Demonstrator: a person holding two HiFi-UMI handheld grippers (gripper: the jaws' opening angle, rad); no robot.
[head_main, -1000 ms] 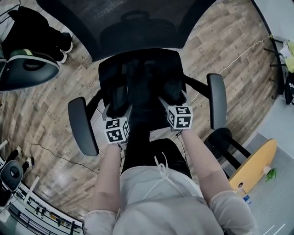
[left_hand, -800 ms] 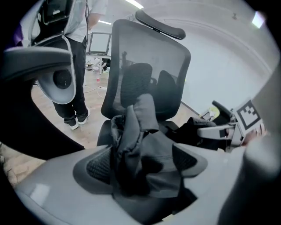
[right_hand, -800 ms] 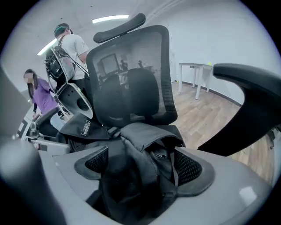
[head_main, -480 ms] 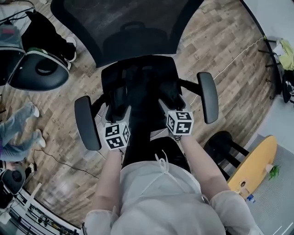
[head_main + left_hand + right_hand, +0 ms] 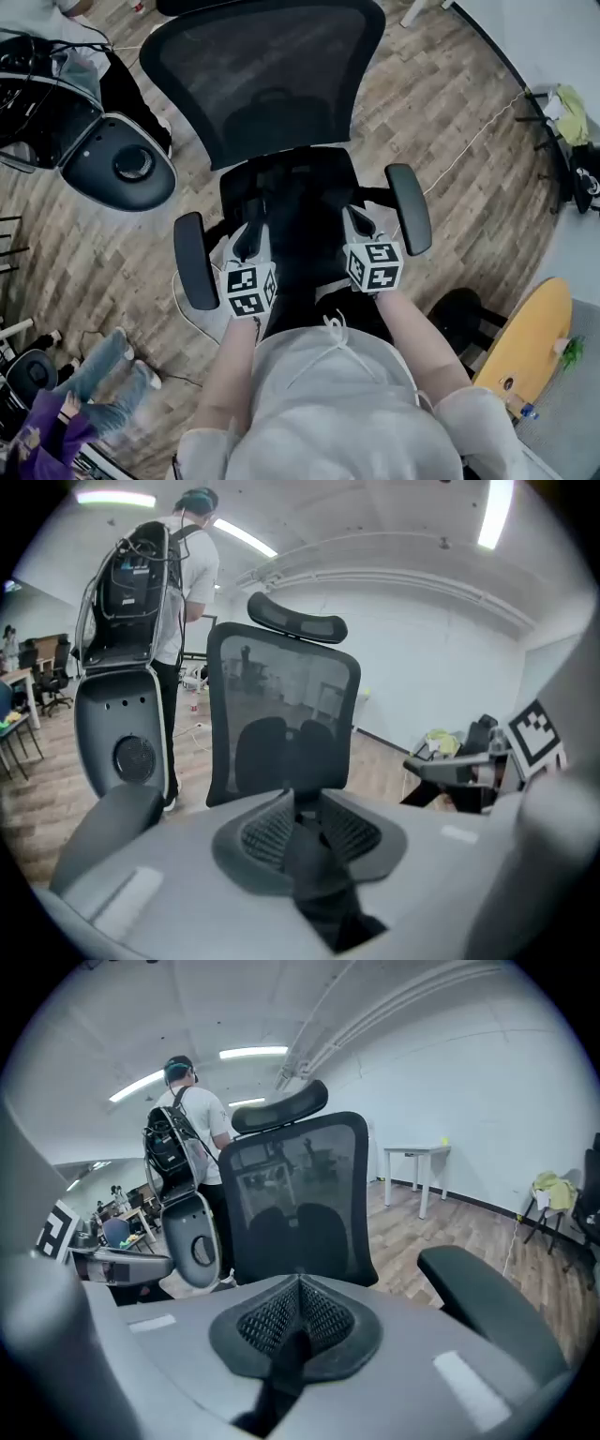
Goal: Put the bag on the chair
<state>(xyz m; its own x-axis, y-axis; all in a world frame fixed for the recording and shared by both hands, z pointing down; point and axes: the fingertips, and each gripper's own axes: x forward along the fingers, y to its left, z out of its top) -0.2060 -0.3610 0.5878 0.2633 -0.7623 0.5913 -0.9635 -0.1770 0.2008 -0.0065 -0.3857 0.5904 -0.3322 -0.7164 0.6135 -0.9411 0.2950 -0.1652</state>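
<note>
A black mesh-backed office chair [image 5: 267,75] stands in front of me. The black bag [image 5: 298,211] lies on its seat, hard to tell apart from the dark cushion. My left gripper [image 5: 251,230] hovers at the seat's front left and my right gripper [image 5: 356,217] at the front right, one on each side of the bag. In the left gripper view the left gripper [image 5: 300,803] is closing, with a narrow dark gap between its pads and nothing clearly held. The right gripper [image 5: 300,1283] is shut, pads together at the tip. Both look at the backrest [image 5: 300,1204].
The armrests [image 5: 190,261] [image 5: 410,208] flank my grippers. A white-shelled chair [image 5: 117,164] stands at the left, and a person with a backpack [image 5: 183,583] stands behind it. Another person [image 5: 56,422] is at the lower left. A black stool [image 5: 459,314] and a yellow board [image 5: 525,342] are at the right.
Both grippers have drawn back from over the seat toward its front edge, leaving the bag there. The view has tilted up the backrest. A person has moved to the lower left.
</note>
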